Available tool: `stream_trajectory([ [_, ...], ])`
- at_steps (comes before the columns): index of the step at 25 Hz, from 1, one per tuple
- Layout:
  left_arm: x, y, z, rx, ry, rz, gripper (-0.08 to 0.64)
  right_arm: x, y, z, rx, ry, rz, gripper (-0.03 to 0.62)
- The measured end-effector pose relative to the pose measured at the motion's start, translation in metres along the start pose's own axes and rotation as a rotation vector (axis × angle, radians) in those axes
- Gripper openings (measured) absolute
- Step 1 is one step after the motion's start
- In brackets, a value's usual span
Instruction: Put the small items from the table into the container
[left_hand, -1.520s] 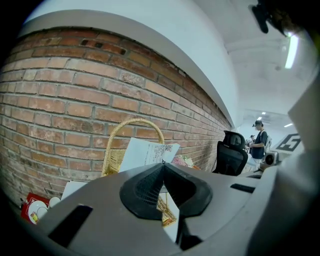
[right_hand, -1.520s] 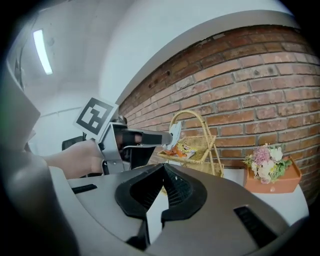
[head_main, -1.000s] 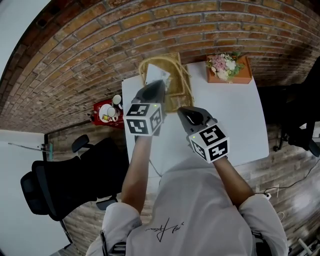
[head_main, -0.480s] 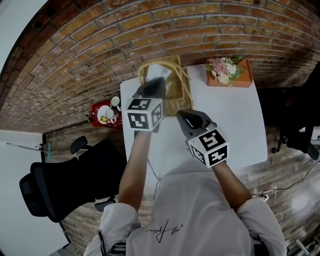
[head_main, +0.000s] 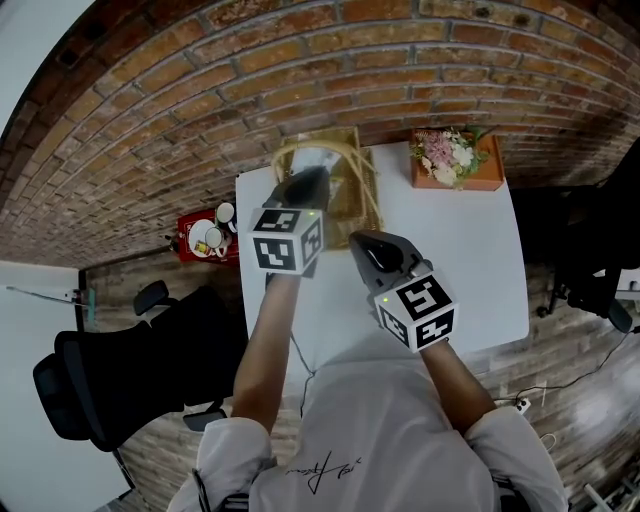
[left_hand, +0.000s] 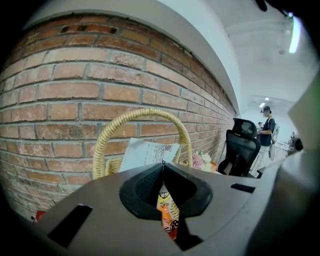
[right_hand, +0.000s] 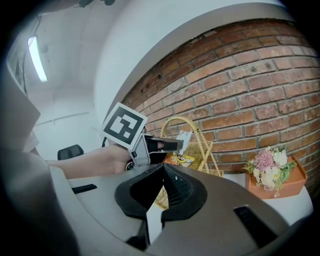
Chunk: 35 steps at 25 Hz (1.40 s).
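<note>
My left gripper hangs over the wicker basket at the table's far edge, by the brick wall. It is shut on an orange and yellow snack packet, which dangles below the pinched jaws. In the right gripper view the packet hangs just before the basket's arched handle. A white printed paper stands up inside the basket. My right gripper is over the white table, nearer the person than the basket. Its jaws are shut with nothing between them.
An orange box of flowers stands at the table's far right corner. Left of the table a red stool carries cups. A black office chair is at the lower left, and another black chair stands farther along the wall.
My left gripper has edged a little forward and down toward the basket with the packet still in it. The right gripper has stayed put.
</note>
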<state>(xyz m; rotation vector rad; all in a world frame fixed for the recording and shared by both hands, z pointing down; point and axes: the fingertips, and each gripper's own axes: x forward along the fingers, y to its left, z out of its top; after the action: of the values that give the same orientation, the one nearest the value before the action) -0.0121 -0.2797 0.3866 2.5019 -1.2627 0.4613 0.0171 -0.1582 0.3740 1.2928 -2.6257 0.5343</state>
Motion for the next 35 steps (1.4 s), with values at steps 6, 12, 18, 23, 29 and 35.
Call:
stream_trajectory([
  [6, 0.008, 0.005, 0.002, 0.015, 0.011, 0.006, 0.014, 0.003, -0.001, 0.002, 0.016, -0.007, 0.008, 0.021],
  [12, 0.014, 0.012, 0.004, 0.025, 0.018, 0.017, 0.014, 0.006, -0.003, -0.002, 0.027, 0.002, 0.007, 0.021],
  [18, 0.016, 0.012, 0.004, 0.061, 0.015, 0.046, 0.015, 0.009, -0.006, -0.004, 0.034, 0.007, 0.012, 0.021],
  [23, 0.011, 0.011, 0.005, 0.076, 0.001, 0.050, 0.015, 0.008, -0.003, -0.006, 0.038, 0.006, 0.015, 0.021],
  [29, 0.003, 0.008, 0.007, 0.081, -0.009, 0.050, 0.015, 0.006, 0.000, -0.003, 0.030, -0.004, 0.015, 0.021],
  [35, -0.007, 0.005, 0.007, 0.064, -0.022, 0.057, 0.015, 0.001, 0.005, 0.002, 0.014, -0.017, 0.015, 0.021],
])
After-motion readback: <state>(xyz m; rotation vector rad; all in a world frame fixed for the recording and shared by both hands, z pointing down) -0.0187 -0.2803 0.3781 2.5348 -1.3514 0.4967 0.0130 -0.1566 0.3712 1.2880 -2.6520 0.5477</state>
